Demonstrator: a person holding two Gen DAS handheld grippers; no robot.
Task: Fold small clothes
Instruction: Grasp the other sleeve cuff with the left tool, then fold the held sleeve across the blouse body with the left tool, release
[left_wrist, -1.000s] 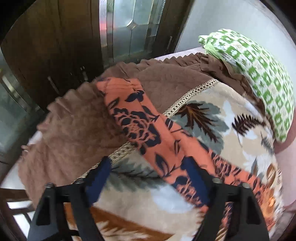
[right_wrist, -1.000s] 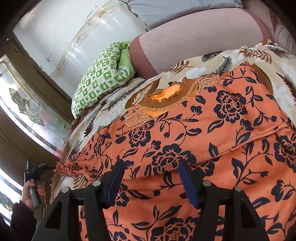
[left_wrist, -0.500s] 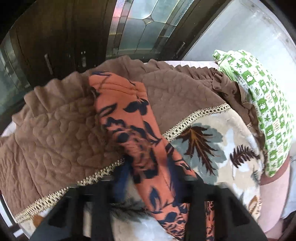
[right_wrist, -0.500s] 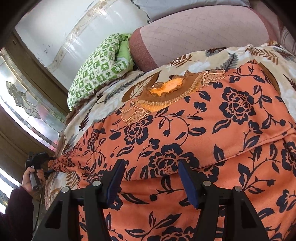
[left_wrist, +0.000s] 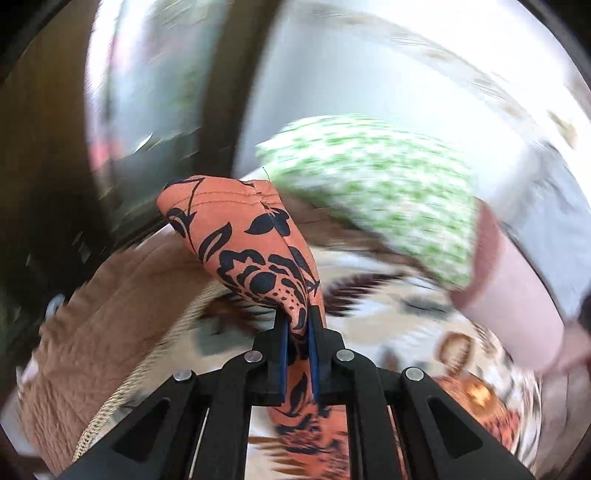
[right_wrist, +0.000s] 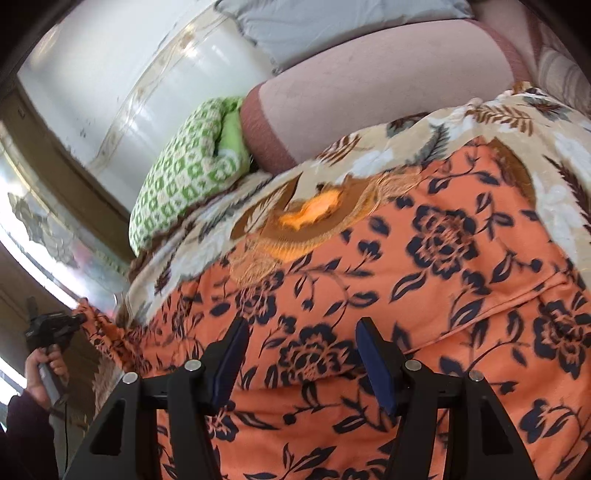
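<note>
An orange garment with a dark blue flower print lies spread over a leaf-patterned bedspread. My left gripper is shut on one narrow end of this garment, which stands lifted off the bed, the hem sticking up past the fingers. In the right wrist view the left gripper shows at the far left, held by a hand, with the garment's end pulled up to it. My right gripper hovers open just above the garment's middle, nothing between its blue pads.
A green-and-white checked pillow and a pink bolster lie at the head of the bed. A brown quilted cover hangs at the bed's left side. Dark wooden doors with patterned glass stand behind it.
The left jaws have closed on the garment's end and the left gripper has risen fast, lifting that end off the bed; its view is blurred. The right gripper has hardly moved.
</note>
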